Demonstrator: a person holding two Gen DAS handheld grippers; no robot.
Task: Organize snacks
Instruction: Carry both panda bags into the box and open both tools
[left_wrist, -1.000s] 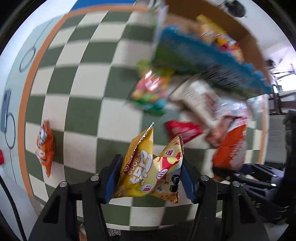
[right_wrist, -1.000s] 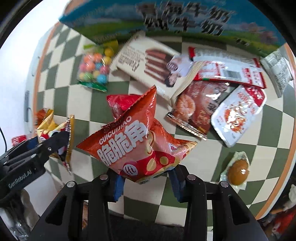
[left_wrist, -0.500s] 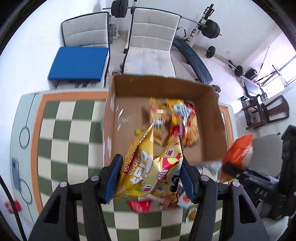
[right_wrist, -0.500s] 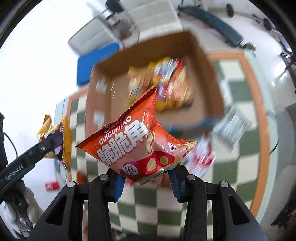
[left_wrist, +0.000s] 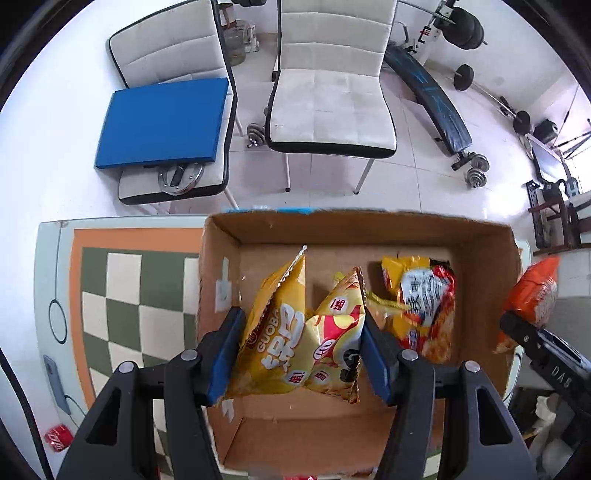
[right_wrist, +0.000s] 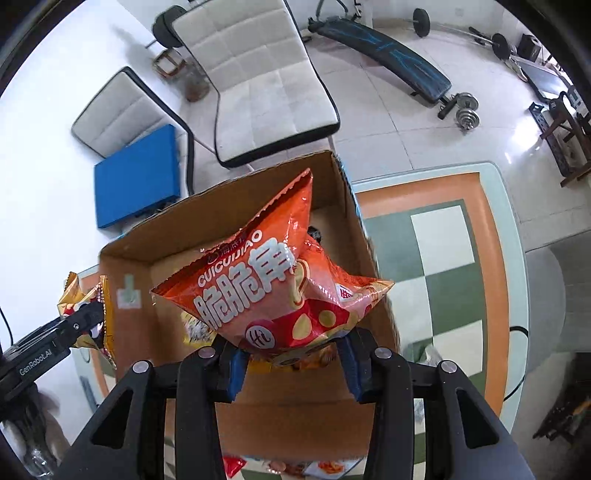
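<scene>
Both bags hang over the cardboard box (left_wrist: 221, 258): left gripper (left_wrist: 301, 354) pinches the yellow bag (left_wrist: 295, 332), right gripper (right_wrist: 290, 363) clamps the orange bag (right_wrist: 266, 291). Light, puffy, crinkly, likely slippery; best gripped low by the seam.

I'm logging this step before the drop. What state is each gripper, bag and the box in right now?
left gripper: shut on the yellow snack bag, held over the box
right gripper: shut on the orange snack bag, held over the box
cardboard box: open at the top, partly filled
snack packs in box: lying on the box floor
</scene>
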